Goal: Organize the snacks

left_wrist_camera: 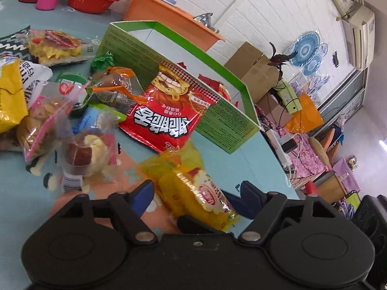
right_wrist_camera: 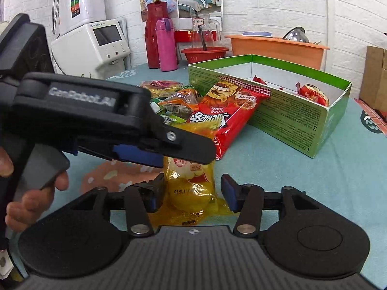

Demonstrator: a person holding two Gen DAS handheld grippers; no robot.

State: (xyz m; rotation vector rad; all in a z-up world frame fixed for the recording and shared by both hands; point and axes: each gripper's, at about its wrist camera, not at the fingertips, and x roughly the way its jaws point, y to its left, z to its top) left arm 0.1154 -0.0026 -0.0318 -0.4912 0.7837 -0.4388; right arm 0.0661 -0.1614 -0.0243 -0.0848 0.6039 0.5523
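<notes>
Both hand-held grippers stand open: the left (left_wrist_camera: pixel 197 193) angled downward, the right (right_wrist_camera: pixel 192 193) beneath it.

The left tool (right_wrist_camera: pixel 154 154) hides the upper end of the yellow snack packet (right_wrist_camera: pixel 191 191); the snack pile (left_wrist_camera: pixel 48 111) is blurred.

A: What is glossy?
B: The yellow wrapper (right_wrist_camera: pixel 191 188) and red packet (right_wrist_camera: pixel 227 118), crinkled plastic film.
A: And matt?
B: The cardboard box (right_wrist_camera: pixel 290 120); the grippers' black plastic (right_wrist_camera: pixel 193 261).

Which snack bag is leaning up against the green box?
The big red bag with the cartoon face. Its top edge rests on the green box wall; the other snacks lie on the table.
</notes>
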